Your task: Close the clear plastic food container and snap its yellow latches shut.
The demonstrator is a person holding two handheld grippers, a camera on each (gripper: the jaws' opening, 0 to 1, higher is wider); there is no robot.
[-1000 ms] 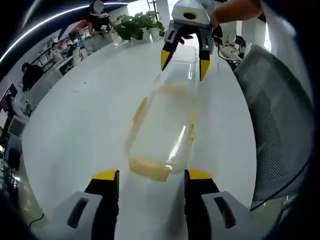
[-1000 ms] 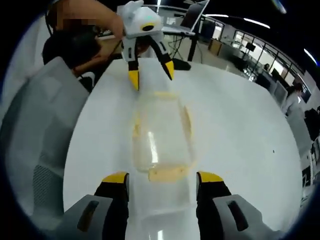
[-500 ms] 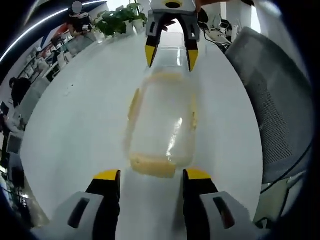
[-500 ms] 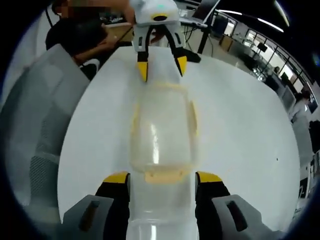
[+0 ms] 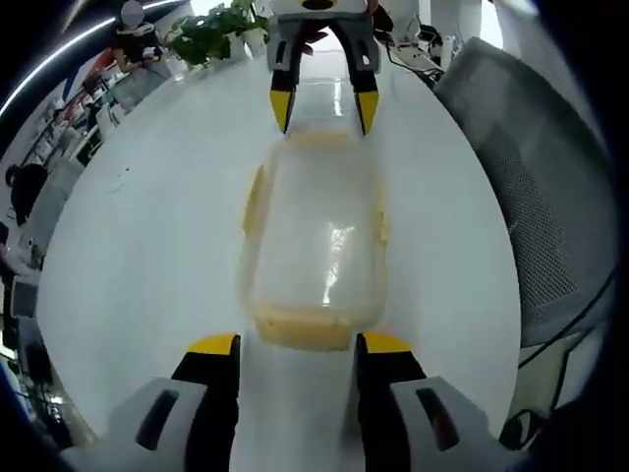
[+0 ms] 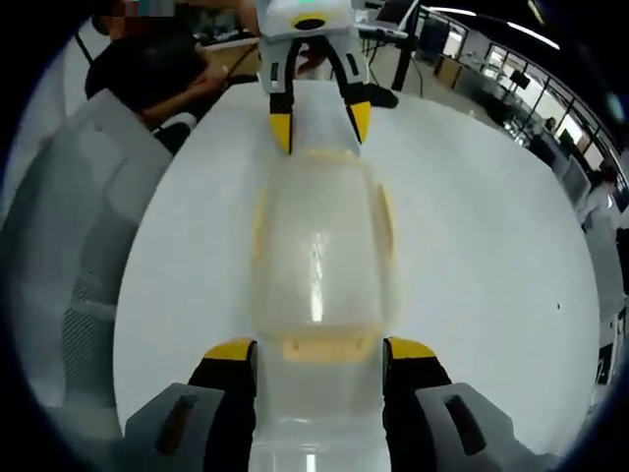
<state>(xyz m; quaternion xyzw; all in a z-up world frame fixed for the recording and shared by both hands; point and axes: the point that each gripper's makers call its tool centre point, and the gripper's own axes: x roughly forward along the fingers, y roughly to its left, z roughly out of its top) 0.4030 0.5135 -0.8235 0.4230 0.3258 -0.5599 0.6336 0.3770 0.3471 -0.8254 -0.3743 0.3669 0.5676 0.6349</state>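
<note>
Table: white round table [image 5: 128, 246], grey mesh chair [image 5: 536, 197] beside it.
Container: clear plastic food container [image 5: 314, 236] lies lengthwise between both grippers (lid on top), yellow latches [image 5: 300, 329] on its ends and sides.
Left gripper: left gripper [image 5: 295, 346] jaws spread wide, holding nothing, near latch between tips.
Right gripper: right gripper [image 6: 319, 349] likewise wide apart, empty, straddling the opposite end latch [image 6: 319, 348].

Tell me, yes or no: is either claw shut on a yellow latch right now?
No. Both the left claw and right claw stand open, short of the container's end latches.
</note>
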